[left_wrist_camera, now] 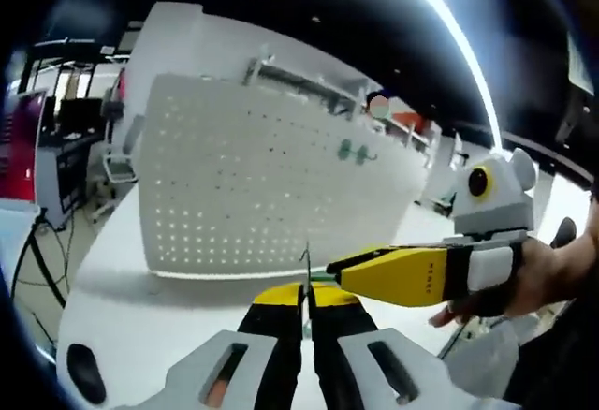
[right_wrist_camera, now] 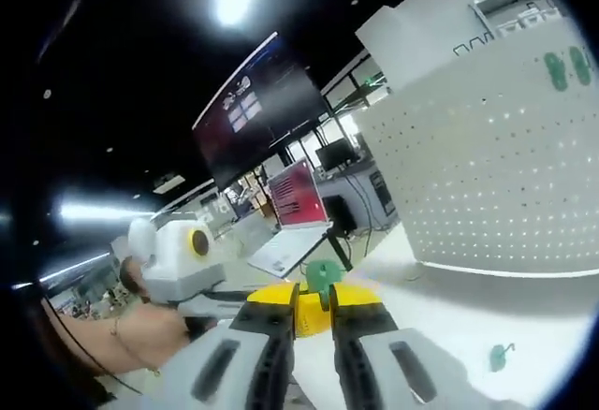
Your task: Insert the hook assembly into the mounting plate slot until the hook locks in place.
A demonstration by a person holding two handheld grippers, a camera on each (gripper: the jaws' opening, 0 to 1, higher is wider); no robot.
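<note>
In the left gripper view, a thin metal hook is being gripped by the closed left tongs at 6 o'clock, before the perforated mounting plate. The green hook piece is being pinched by the right tongs. A second green hook is lying on the white surface.

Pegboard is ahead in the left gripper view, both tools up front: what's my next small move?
Probably ease the left tool forward toward the pegboard. It looks shut on a thin metal hook that is well short of the holes. The right tool is touching the hook, so steady it.
</note>
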